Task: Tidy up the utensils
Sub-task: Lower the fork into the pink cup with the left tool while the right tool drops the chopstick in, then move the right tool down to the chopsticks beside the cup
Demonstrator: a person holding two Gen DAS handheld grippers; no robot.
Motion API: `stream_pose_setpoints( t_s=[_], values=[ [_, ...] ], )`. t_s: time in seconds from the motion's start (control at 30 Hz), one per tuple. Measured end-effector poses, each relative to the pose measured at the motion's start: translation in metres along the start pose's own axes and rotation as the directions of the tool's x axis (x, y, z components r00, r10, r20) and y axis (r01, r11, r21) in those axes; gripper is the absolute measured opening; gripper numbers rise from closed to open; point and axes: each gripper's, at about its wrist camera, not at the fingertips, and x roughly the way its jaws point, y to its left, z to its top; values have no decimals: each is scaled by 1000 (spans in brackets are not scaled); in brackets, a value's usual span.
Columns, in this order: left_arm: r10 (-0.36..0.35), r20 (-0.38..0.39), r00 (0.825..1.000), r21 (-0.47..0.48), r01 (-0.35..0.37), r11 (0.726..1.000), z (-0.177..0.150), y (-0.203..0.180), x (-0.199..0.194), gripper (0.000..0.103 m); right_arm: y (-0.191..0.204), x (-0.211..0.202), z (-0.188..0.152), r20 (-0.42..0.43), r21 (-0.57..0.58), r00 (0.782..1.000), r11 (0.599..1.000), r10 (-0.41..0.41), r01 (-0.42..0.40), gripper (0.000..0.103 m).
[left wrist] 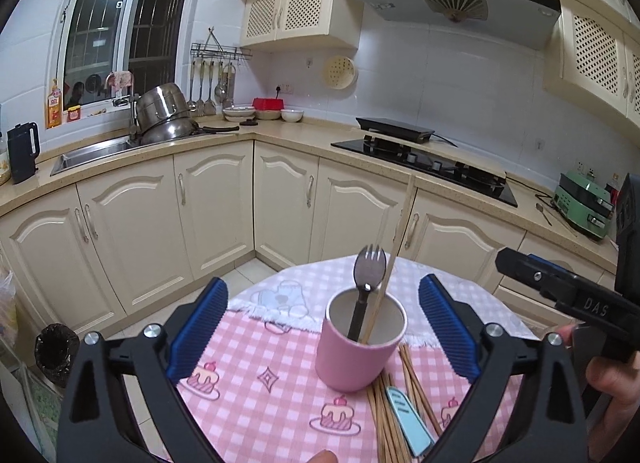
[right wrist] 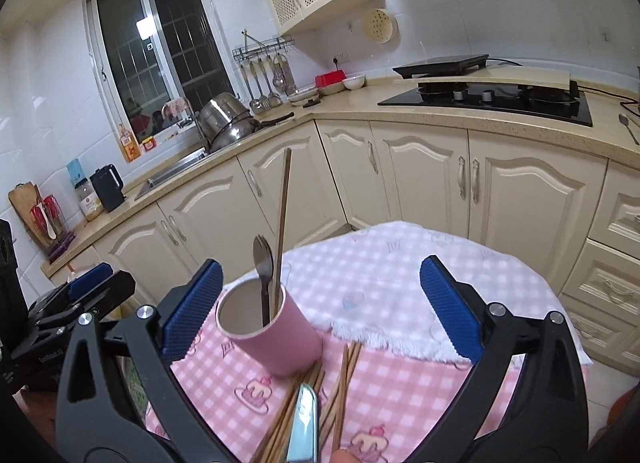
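A pink cup [left wrist: 356,347] stands on the pink checked tablecloth [left wrist: 256,395]; it also shows in the right wrist view [right wrist: 276,335]. In it stand a metal spork [left wrist: 366,279] and one wooden chopstick [left wrist: 394,255]. Several loose chopsticks [left wrist: 390,419] and a light blue utensil [left wrist: 408,419] lie just in front of the cup. My left gripper [left wrist: 324,335] is open and empty, its blue pads either side of the cup. My right gripper [right wrist: 320,315] is open and empty above the loose chopsticks [right wrist: 340,383]; its body shows at the right of the left wrist view [left wrist: 568,295].
The small round table's far edge [right wrist: 420,231] faces cream kitchen cabinets [left wrist: 216,199]. A white towel [right wrist: 392,303] covers the far part of the table. A black bin [left wrist: 56,351] stands on the floor at the left. A counter holds a sink, pots and a hob.
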Motion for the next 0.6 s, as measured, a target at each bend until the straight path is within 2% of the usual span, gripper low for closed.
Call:
stream_pose_setpoints(
  t_s=[0.37, 0.6],
  values=[
    [8, -21, 1000, -5, -8, 1000, -17, 3, -17, 94, -5, -24, -13, -29, 4, 999, 1000, -28, 28, 97],
    [6, -73, 997, 28, -3, 1000, -40, 0, -15, 94, -22, -19, -45, -139, 12, 987, 997, -77, 80, 97]
  ],
)
